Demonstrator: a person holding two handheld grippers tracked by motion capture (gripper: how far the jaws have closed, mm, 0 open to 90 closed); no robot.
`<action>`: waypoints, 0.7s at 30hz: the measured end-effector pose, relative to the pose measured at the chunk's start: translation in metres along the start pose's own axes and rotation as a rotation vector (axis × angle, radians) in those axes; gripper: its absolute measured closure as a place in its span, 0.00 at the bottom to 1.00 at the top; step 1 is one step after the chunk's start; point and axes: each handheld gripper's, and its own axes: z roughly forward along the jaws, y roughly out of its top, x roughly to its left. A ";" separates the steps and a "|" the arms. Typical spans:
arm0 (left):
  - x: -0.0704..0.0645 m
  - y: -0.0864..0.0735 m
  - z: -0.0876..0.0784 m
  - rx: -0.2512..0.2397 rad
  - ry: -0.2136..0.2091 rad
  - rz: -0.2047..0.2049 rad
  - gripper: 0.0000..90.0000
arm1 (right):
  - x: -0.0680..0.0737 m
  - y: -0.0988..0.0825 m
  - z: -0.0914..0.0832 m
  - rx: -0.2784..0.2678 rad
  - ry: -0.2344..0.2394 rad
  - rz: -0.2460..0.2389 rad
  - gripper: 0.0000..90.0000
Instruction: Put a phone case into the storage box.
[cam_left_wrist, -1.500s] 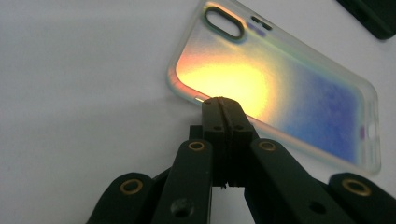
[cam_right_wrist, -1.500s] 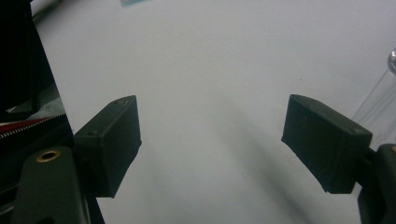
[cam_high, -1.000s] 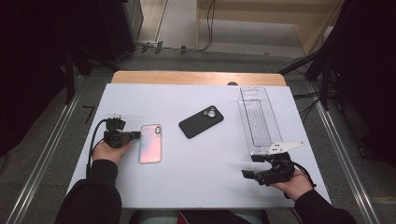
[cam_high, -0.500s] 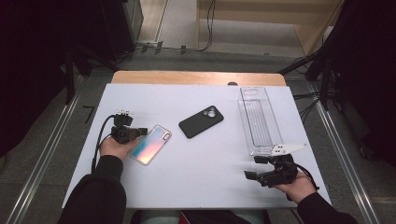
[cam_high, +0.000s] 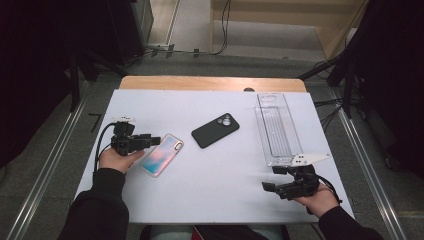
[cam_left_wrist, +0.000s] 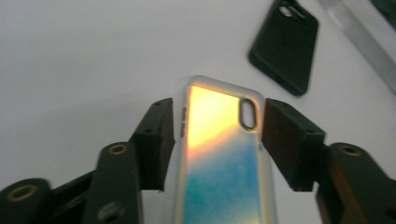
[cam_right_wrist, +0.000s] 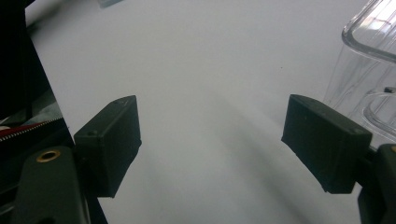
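Phone cases lie on the white table (cam_high: 210, 200) in the high view, and we hold a gripper in each hand. Our left gripper (cam_high: 150, 140) sits at the table's left side, its jaws reaching onto the near end of the iridescent phone case (cam_high: 161, 155), which lies flat and angled. Near the table's middle lies the black phone case (cam_high: 215, 130), camera cutout up — well apart from the iridescent one. At the right stands a long clear tray (cam_high: 276, 127), running away from us. Our right gripper (cam_high: 270, 187) rests near the table's front right corner, just in front of the tray's near end, pointing left over bare table.

From the left gripper view, the two black jaws straddle the iridescent phone case (cam_left_wrist: 224, 158), one on each long edge. The left jaw touches or nearly touches the case; the right stands a sliver off, so we cannot tell whether the grip is closed on it. The black phone case (cam_left_wrist: 285, 46) lies farther off at upper right.

From the right gripper view, the jaws stand wide apart over bare white table (cam_right_wrist: 210, 93) — nothing between them. The clear tray (cam_right_wrist: 369, 70) rises at the right edge.
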 end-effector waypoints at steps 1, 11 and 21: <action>-0.003 -0.002 -0.002 -0.006 -0.011 0.017 0.42 | 0.000 0.000 0.000 -0.001 -0.001 -0.001 0.19; -0.032 -0.020 -0.015 -0.025 -0.147 0.075 0.32 | 0.000 0.002 0.001 -0.009 -0.003 0.000 0.19; -0.050 -0.039 -0.019 0.030 -0.175 0.135 0.32 | 0.000 0.002 0.002 -0.011 -0.011 0.006 0.19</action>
